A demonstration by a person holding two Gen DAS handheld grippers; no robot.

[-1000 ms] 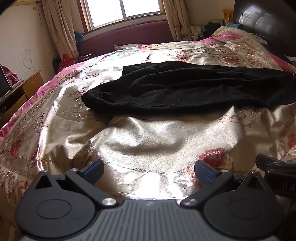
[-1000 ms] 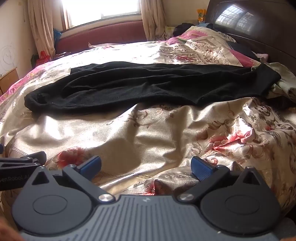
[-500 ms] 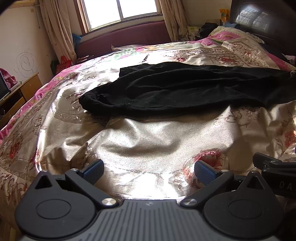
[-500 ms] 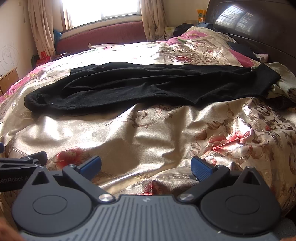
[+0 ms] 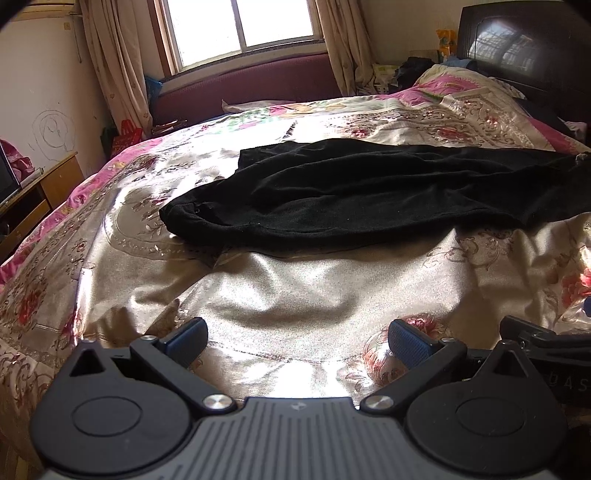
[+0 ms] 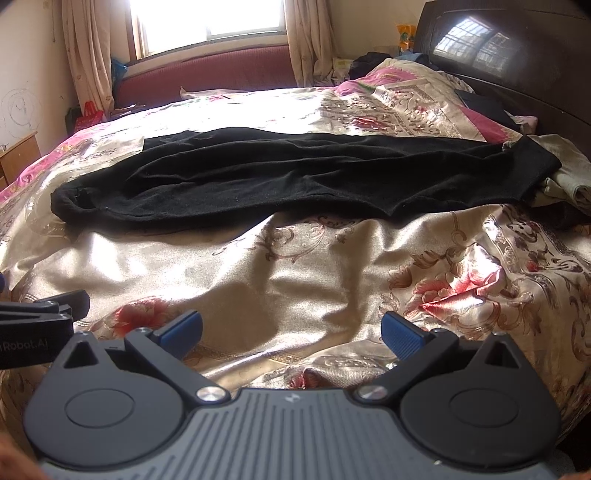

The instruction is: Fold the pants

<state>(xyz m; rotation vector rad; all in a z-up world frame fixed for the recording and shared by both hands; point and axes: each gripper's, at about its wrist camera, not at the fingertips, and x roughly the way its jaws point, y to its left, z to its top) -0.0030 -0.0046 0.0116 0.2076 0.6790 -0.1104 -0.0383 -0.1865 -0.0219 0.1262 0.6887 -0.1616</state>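
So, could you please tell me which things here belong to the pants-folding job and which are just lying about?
For the job:
black pants
left hand-held gripper, open
right hand-held gripper, open

Lying about:
floral bedspread
curtains
dark headboard
wooden desk

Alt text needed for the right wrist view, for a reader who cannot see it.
Black pants lie stretched left to right across a floral satin bedspread, untouched. The open right gripper hovers over the bedspread short of them, holding nothing; a window and dark headboard stand behind.
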